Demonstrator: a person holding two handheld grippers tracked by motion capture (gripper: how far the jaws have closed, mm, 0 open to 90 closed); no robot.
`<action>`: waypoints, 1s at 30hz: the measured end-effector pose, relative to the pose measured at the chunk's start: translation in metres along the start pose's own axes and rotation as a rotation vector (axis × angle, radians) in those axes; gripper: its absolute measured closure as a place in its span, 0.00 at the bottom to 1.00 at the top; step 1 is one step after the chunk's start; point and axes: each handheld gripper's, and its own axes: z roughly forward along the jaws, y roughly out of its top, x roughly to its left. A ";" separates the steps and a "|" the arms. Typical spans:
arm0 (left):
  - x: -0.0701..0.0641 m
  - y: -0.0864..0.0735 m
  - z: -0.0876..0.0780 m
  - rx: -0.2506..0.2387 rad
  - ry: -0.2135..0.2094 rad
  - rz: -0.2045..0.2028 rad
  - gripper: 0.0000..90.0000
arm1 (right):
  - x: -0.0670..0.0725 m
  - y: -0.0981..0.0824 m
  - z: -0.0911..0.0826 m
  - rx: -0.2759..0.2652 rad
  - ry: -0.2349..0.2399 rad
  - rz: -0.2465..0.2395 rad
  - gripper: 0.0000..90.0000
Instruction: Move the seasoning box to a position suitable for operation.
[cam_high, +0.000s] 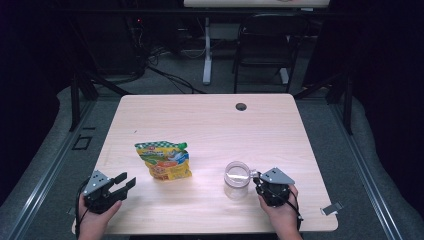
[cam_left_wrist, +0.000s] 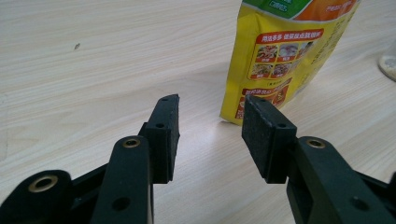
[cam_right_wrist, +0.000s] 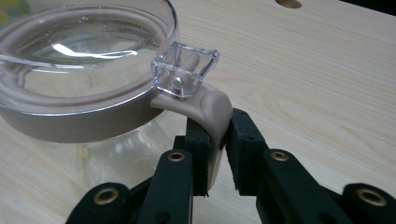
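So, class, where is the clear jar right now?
In the high view, the jar stands right of the yellow pouch, its handle between the right gripper jaws.

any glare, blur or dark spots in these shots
High view: room around the table is nearly black, tabletop evenly lit. Right gripper view: white glare streaks on the jar's clear lid; jaws at the bottom edge slightly soft. Left gripper view: pouch sharp, near jaws slightly soft, faint shadow under them.
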 end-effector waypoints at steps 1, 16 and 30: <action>0.000 0.000 0.000 -0.002 0.000 0.003 0.63 | 0.000 0.000 0.000 0.000 0.000 0.000 0.89; 0.000 0.000 -0.001 -0.009 0.006 0.000 0.63 | 0.010 -0.001 0.004 -0.032 0.091 -0.043 0.89; -0.001 0.001 0.001 -0.014 -0.003 -0.005 0.61 | 0.003 -0.001 -0.007 -0.034 0.114 0.036 0.80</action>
